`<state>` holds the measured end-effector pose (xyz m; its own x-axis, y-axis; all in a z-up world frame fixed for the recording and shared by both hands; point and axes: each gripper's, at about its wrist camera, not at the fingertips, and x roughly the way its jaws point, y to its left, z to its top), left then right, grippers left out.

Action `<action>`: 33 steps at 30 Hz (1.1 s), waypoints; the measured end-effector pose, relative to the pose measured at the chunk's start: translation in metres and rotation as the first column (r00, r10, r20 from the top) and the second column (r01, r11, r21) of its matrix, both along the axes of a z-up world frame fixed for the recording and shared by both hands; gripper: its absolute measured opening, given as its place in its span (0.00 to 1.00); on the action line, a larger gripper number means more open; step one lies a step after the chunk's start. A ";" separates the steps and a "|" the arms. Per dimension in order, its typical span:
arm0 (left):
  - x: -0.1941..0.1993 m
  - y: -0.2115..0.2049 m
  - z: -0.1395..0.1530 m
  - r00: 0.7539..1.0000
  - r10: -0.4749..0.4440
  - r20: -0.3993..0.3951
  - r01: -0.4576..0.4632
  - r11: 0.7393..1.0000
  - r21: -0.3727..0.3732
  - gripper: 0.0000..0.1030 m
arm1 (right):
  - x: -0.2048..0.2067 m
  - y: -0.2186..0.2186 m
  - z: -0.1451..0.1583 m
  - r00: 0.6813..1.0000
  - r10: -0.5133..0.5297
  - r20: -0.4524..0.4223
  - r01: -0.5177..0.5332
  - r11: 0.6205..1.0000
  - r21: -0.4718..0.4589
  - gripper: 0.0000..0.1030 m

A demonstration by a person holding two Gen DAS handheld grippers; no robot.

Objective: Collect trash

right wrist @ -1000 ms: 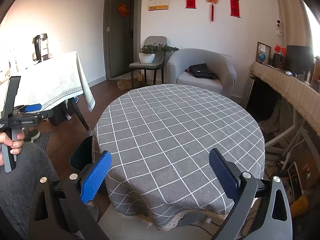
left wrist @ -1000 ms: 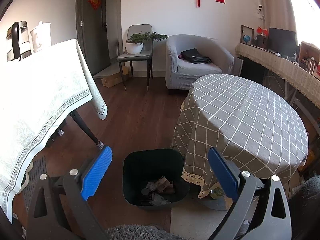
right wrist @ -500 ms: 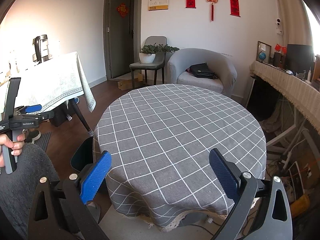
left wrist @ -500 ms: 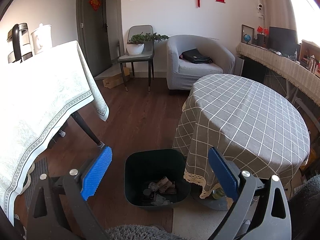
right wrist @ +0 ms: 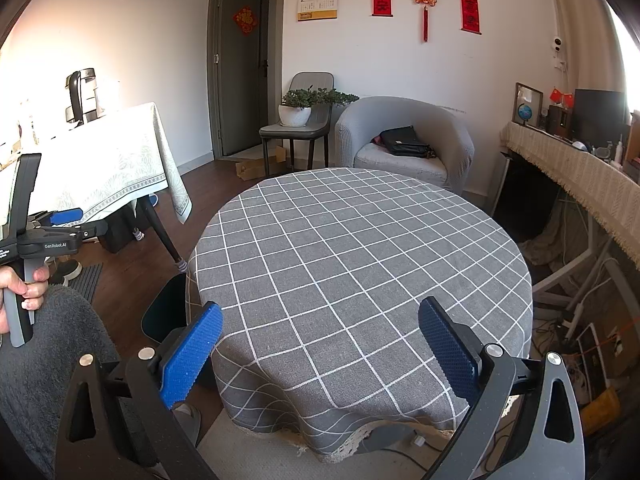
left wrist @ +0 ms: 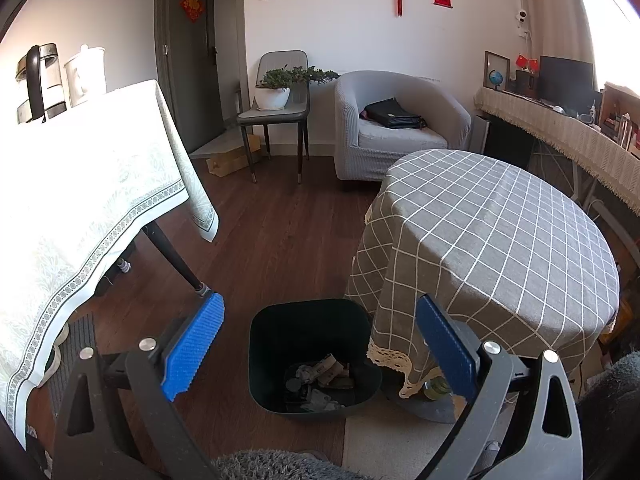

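One round surface (right wrist: 360, 264) under a grey checked cloth stood bare beside one dark bin (left wrist: 310, 356) on the wooden floor, and the trash (left wrist: 320, 380), several crumpled scraps too jumbled to count or to give any one long axis, lay heaped in the bin's bottom. The left tongs (left wrist: 320, 348) hung spread wide above the bin, pinching nothing. The right tongs (right wrist: 320, 352) hung equally spread over the surface's near edge.

The trash bin (left wrist: 308, 354) stands open-topped on the floor, touching the round surface's (left wrist: 492, 236) hanging cloth on its right. Bare floor (left wrist: 280, 236) lies between it and the white-clothed surface (left wrist: 80, 200).
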<state>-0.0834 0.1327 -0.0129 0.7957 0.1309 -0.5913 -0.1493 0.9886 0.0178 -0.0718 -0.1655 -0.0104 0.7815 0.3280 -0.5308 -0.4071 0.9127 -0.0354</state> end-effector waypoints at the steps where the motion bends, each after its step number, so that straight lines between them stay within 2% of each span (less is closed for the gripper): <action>1: 0.000 0.000 -0.001 1.000 0.001 0.000 -0.001 1.000 0.000 0.96 | 0.000 0.000 0.000 1.000 0.000 0.000 0.000 1.000 0.000 0.96; 33: 0.000 -0.002 0.001 1.000 -0.002 -0.001 0.002 1.000 0.013 0.96 | 0.000 0.001 -0.001 1.000 0.002 0.001 -0.002 1.000 -0.004 0.96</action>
<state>-0.0831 0.1309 -0.0120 0.7954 0.1365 -0.5905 -0.1469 0.9887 0.0307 -0.0720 -0.1645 -0.0111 0.7815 0.3276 -0.5309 -0.4091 0.9116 -0.0396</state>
